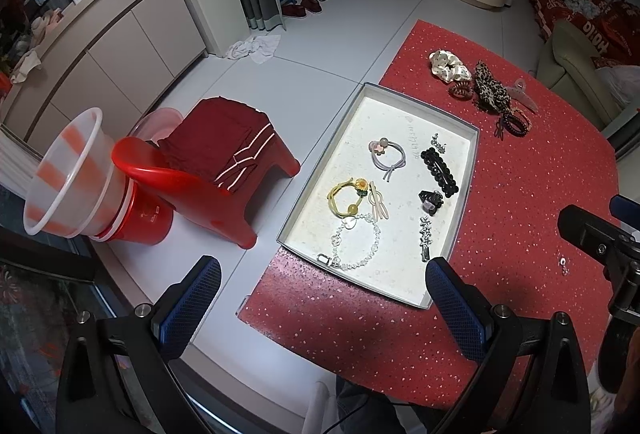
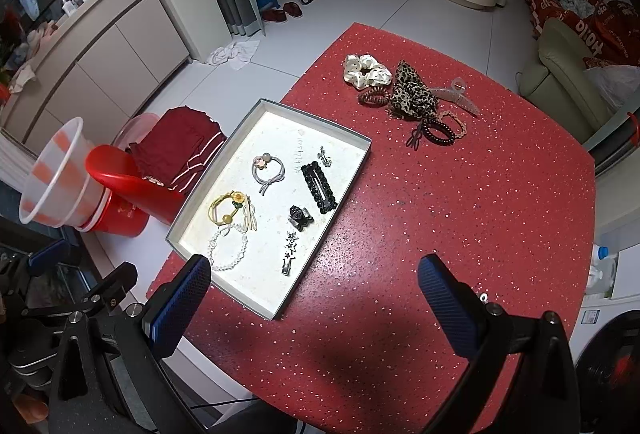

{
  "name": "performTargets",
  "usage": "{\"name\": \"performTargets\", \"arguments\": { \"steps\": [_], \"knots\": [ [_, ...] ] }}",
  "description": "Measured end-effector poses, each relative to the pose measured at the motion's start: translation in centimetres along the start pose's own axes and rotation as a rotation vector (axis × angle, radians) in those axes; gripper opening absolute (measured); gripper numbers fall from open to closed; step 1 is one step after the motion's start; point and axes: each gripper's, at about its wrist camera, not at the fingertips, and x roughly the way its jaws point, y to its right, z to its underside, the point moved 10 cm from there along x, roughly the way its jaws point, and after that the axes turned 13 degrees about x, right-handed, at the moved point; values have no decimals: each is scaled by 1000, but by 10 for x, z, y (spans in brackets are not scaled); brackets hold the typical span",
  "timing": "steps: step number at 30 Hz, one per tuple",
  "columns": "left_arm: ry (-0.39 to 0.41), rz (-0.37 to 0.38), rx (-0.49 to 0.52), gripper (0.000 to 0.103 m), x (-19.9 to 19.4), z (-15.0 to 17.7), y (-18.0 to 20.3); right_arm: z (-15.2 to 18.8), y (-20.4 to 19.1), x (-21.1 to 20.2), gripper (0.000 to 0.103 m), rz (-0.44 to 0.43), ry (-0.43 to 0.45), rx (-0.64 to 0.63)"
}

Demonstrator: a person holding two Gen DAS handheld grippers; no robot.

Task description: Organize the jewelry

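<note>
On the left, our left gripper [image 1: 323, 288] is spread wide and empty above the near edge of the tray [image 2: 276, 308]. We have several pieces laid out in it already: a bead bracelet [image 2: 228, 249], hair ties [image 2: 269, 168] and a black clip [image 2: 319, 187]. Further right, our right gripper [image 2: 314, 288] also hangs spread and empty. Beyond it a pile waits on the red table [image 2: 480, 218]: a white scrunchie [image 2: 366, 70], a leopard scrunchie [image 2: 412, 93] and a claw clip [image 2: 460, 93]. We judge ourselves roughly halfway.
</note>
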Motion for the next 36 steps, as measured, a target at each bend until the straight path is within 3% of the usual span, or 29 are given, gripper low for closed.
{"name": "performTargets", "arguments": {
  "steps": [36],
  "knots": [
    [0,-3,0,103,-1,2,1,2,-2,0,103,-1,-2,2]
  ]
}}
